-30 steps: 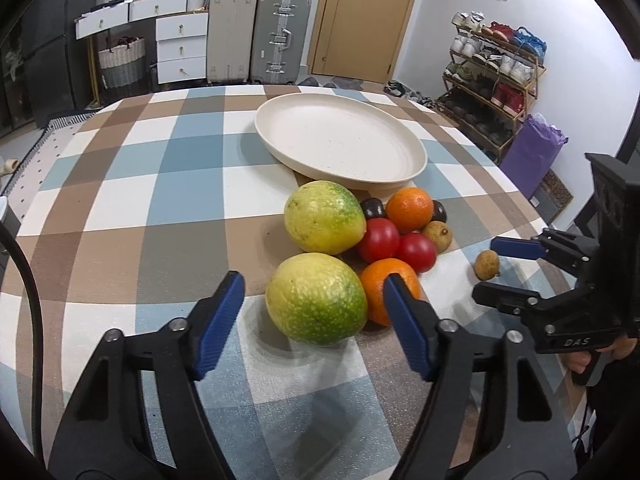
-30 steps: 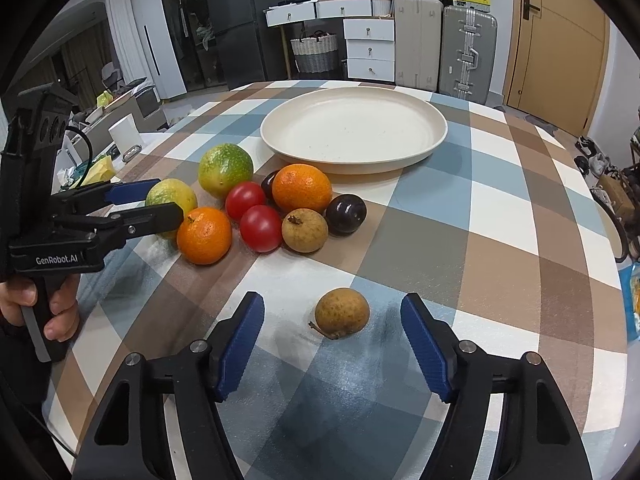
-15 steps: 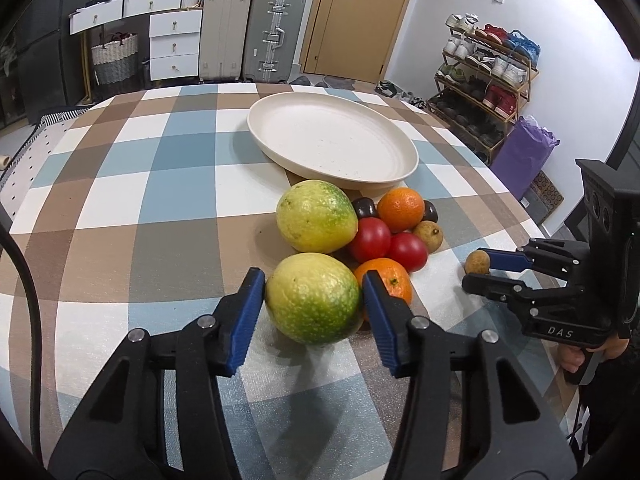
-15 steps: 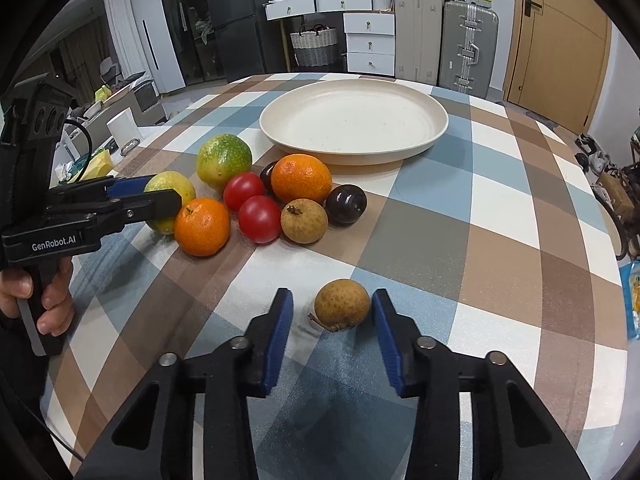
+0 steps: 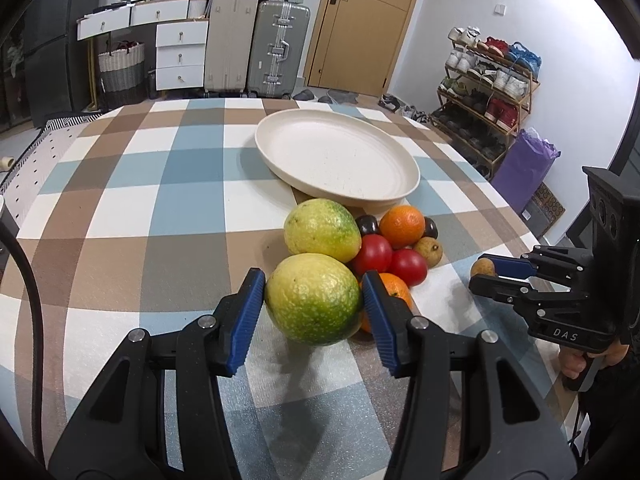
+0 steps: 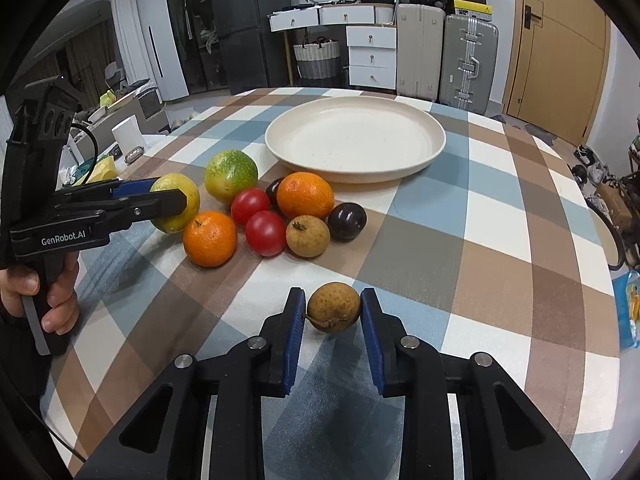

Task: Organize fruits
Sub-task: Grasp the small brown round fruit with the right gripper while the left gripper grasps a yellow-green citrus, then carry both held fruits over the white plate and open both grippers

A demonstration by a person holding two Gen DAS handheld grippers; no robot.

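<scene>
Both pairs of jaws have closed since a second ago: my left gripper [image 5: 313, 298] now clamps the yellow-green citrus [image 5: 313, 299], my right gripper [image 6: 333, 309] the small brown fruit [image 6: 333, 307]; both look ready for the plate [image 6: 434, 148].

this is looking like a lived-in home, a dining corner near the entry. a checked cloth is covering the surface [image 5: 120, 184]. at the top of the frame, hard-shell suitcases [image 5: 256, 44] are standing beside a white chest of drawers [image 5: 180, 54] and a woven basket [image 5: 122, 66], next to a wooden door [image 5: 360, 20]. at the right edge a shoe rack [image 5: 488, 84] is holding many pairs. a dark fridge [image 6: 240, 24] is showing at upper left in the right wrist view.
</scene>
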